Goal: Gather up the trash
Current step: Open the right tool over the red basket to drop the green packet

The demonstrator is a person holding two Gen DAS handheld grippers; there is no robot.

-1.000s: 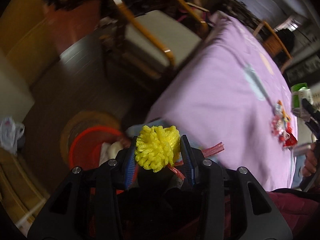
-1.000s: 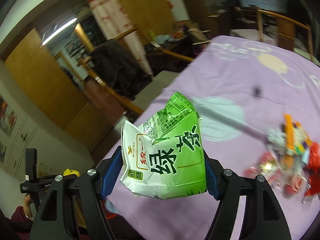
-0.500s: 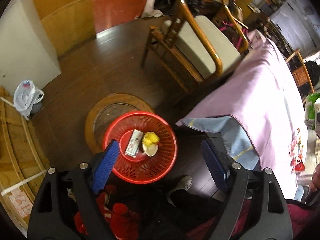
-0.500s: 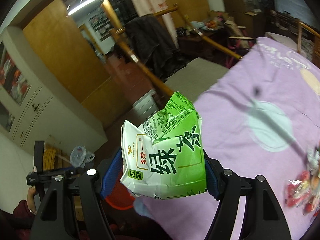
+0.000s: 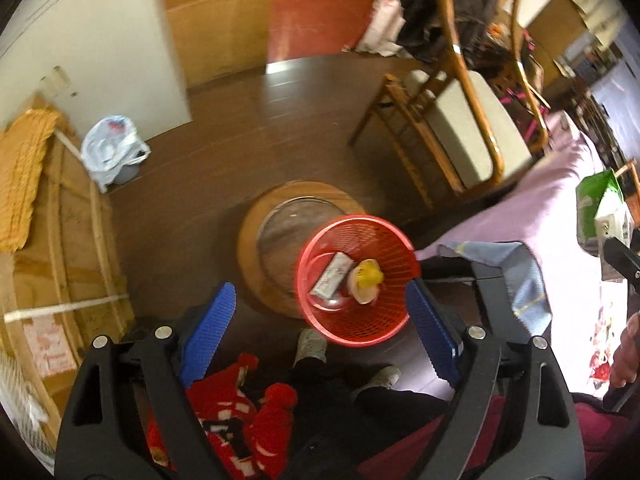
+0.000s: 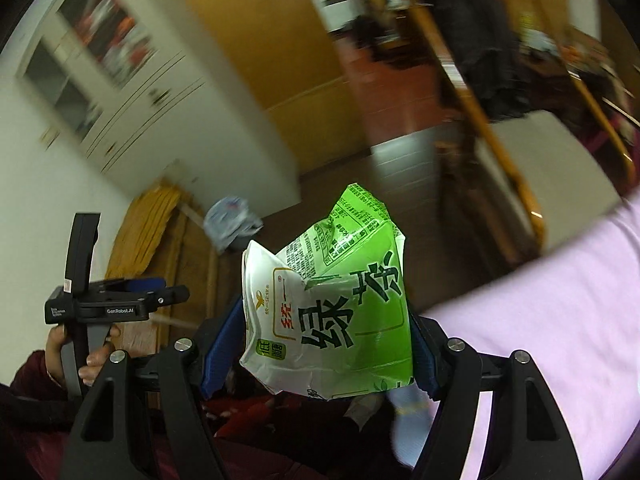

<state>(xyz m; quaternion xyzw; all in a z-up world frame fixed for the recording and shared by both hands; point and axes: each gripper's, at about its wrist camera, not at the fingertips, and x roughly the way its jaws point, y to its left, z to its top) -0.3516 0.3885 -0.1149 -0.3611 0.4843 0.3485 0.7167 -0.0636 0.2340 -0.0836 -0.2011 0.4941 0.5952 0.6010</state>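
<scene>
Left wrist view: yellow foam net has left the left tongs and lies in the red basket on the floor beside a small carton; jaws have just been opening, now wide and empty, basket between and below them. Right wrist view: right tongs have swung off the bench toward the floor, clamped on the green tea carton, likely next for the basket.

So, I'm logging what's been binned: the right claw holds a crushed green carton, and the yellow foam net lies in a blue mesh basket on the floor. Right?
Not quite. The left wrist view shows the yellow foam net in a red mesh basket, not blue. The right claw does hold the crushed green carton.
</scene>
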